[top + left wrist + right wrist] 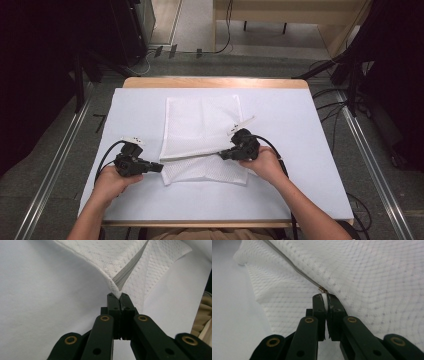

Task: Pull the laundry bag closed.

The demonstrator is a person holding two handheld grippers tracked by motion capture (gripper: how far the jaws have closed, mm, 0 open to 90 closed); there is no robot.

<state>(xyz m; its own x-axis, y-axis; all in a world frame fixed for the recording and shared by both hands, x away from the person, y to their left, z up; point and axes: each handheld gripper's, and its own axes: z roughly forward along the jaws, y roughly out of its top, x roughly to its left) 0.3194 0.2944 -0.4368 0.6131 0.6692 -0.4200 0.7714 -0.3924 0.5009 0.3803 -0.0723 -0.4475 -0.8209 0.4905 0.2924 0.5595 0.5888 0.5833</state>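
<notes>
**Both tools clamped on the zip line of a mesh bag**

The left tool (pixel 119 298) has its jaws pressed together on the corner of the white mesh zippered laundry bag (pixel 202 131), right where the grey zipper tape (pixel 128 268) ends. The right tool (pixel 325 298) is likewise closed, pinching a small white tab just behind the metal zipper slider (pixel 322 289). In the high view the left tool (pixel 159 167) sits at the bag's left edge and the right tool (pixel 223 155) further along the same line, so the zip runs stretched between them, slightly raised above the lower flap of mesh.

The bag lies flat in the middle of the white-covered desk (pixel 300 185), its far part spread out and its near part partly lifted along the zipper.

As far as can be judged, the grasping is done: one end is anchored and the pull is held. What the pictures do not settle is whether the zip is being opened or closed, or how much travel is left; the stretch between the two tools looks shut in the left gripper view.
</notes>
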